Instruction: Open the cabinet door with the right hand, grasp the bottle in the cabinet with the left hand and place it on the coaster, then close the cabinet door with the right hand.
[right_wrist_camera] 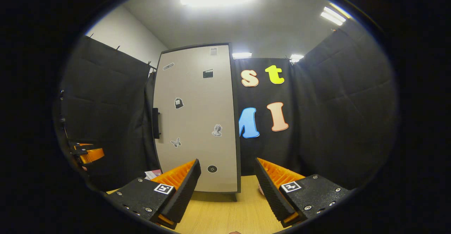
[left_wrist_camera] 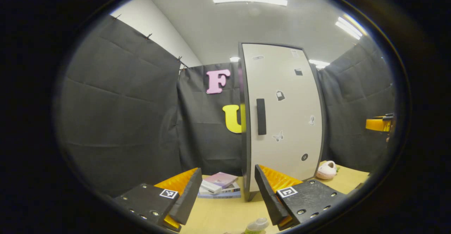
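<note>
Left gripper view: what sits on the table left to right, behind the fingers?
Stack of books → cabinet with its door shut and a dark handle → pink slipper-like toy → the other gripper, held up at the far right edge.

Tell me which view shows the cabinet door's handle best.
The left gripper view: the handle faces the camera as a full dark bar on the cabinet door. The right gripper view catches the handle edge-on at the door's left edge.
</note>
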Demonstrator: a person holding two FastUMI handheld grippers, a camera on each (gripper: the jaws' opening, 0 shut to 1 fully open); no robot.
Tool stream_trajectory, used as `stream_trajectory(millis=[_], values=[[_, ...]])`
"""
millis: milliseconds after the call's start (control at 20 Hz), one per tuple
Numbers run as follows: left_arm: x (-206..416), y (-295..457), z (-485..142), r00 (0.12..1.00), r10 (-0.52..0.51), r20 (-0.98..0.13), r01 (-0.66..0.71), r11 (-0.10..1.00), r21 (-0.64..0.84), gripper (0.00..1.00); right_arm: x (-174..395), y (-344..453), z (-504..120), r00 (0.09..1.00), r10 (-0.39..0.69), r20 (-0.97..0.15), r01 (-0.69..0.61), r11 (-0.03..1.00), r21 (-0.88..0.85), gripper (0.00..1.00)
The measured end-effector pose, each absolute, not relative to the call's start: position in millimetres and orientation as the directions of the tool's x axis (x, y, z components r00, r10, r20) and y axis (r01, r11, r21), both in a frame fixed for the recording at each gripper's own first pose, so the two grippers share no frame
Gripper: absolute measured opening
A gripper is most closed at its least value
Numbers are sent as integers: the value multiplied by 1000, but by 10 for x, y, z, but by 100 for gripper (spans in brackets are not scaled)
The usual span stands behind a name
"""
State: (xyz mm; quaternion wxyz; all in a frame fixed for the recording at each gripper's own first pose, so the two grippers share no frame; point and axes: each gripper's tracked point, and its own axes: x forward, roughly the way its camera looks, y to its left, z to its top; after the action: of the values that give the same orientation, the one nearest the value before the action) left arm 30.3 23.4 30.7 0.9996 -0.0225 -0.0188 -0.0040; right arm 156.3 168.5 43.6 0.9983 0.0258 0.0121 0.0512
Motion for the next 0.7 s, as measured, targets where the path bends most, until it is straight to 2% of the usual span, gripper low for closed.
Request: stream_trajectory(millis=[50, 100, 250, 300, 350, 400, 700], values=[[305, 241, 312, 999, -6, 39, 8, 999, -44, 86, 1569, 1683, 441, 995, 102, -21, -101, 993, 53, 94], [319, 247, 303, 999, -5, 39, 7, 999, -43, 90, 1579, 1686, 432, 995, 102, -22, -100, 994, 54, 91], [317, 234, 290, 999, -7, 37, 9, 999, -47, 90, 1586, 1690, 424, 994, 102, -23, -101, 993, 54, 94], [314, 231, 282, 999, -8, 37, 10, 999, -49, 86, 1585, 1699, 423, 994, 102, -24, -101, 994, 53, 95], [313, 228, 281, 999, -7, 36, 9, 999, -48, 86, 1578, 1700, 422, 994, 103, -25, -101, 994, 52, 95], [317, 235, 277, 999, -7, 35, 8, 999, -45, 90, 1576, 1707, 415, 994, 104, -27, -102, 993, 51, 95], [312, 231, 280, 999, -10, 35, 11, 999, -43, 90, 1577, 1714, 413, 994, 104, -27, -103, 993, 51, 94]])
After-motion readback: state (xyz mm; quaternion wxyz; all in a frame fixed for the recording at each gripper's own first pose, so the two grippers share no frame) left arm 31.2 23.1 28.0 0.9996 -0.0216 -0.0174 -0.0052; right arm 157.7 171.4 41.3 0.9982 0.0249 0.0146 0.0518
